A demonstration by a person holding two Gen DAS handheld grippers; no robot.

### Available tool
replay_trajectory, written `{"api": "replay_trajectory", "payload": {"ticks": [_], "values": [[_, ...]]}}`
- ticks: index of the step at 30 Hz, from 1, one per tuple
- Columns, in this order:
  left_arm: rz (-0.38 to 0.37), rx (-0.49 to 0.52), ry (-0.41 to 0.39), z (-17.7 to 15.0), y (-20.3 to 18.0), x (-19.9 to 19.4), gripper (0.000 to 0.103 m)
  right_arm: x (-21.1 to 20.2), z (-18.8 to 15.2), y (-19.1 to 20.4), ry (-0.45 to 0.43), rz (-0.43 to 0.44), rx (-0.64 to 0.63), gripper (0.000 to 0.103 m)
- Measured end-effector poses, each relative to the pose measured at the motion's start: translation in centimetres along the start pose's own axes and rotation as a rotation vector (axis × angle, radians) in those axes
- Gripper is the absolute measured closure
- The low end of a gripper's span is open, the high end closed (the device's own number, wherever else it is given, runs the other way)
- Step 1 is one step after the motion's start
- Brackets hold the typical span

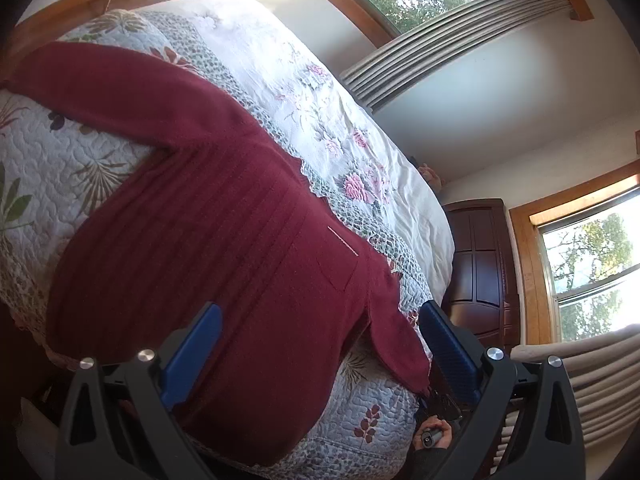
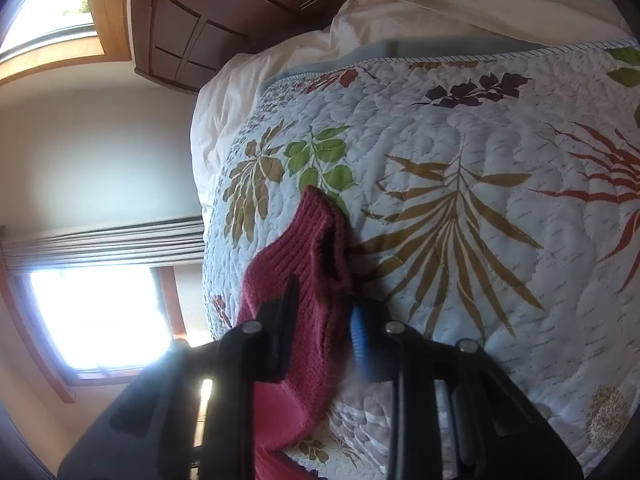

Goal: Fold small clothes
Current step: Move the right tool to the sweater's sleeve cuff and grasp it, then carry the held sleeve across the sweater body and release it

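- A dark red ribbed knit sweater (image 1: 208, 240) lies spread flat on a white quilted bedspread printed with leaves (image 2: 480, 152).
- The left gripper (image 1: 320, 320) hangs spread wide above the sweater's body, holding nothing.
- The right gripper (image 2: 324, 304) is clamped on the sweater's sleeve cuff (image 2: 316, 248).
- No readable writing or labels.

The sweater's (image 2: 304, 280) sleeve end runs off the bottom edge.

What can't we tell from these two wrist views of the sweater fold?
- Left wrist view: the maroon sweater's near hem is hidden behind the open left hand-held gripper and cut by the bottom edge.
- Right wrist view: the right hand-held gripper straddles a sleeve cuff; motion blur and fabric hide whether its fingers pinch it.
- Right wrist view: the sweater's body is out of frame.
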State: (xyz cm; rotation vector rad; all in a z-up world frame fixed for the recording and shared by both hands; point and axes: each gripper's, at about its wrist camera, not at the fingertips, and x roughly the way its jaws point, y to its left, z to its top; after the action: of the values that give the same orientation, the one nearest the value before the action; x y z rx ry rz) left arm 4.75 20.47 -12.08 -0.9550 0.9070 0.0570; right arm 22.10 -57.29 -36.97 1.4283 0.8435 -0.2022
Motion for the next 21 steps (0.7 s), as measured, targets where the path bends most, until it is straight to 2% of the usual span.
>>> {"api": "replay_trajectory", "payload": {"ticks": [2, 7, 12, 15, 21], "values": [[-0.054, -0.019, 0.017, -0.2, 0.3, 0.0, 0.004, -0.4, 0.0, 0.6, -0.003, 0.0, -0.023, 0.091], [-0.193, -0.093, 0.047, 0.4, 1.3, 0.5, 0.004, -2.3, -1.1, 4.3, -0.029, 0.006, -0.15, 0.092], [-0.321, -0.144, 0.157, 1.7, 1.5, 2.1, 0.004, -4.5, -3.8, 10.7, -0.076, 0.006, -0.331, 0.092], [-0.359, -0.135, 0.198, 2.6, 1.3, 2.9, 0.004, -5.1, -6.2, 15.0, -0.087, 0.022, -0.424, 0.092], [-0.362, -0.102, 0.18, 4.7, 1.5, 3.3, 0.004, -5.3, -13.7, 23.5, -0.083, 0.052, -0.644, 0.092]]}}
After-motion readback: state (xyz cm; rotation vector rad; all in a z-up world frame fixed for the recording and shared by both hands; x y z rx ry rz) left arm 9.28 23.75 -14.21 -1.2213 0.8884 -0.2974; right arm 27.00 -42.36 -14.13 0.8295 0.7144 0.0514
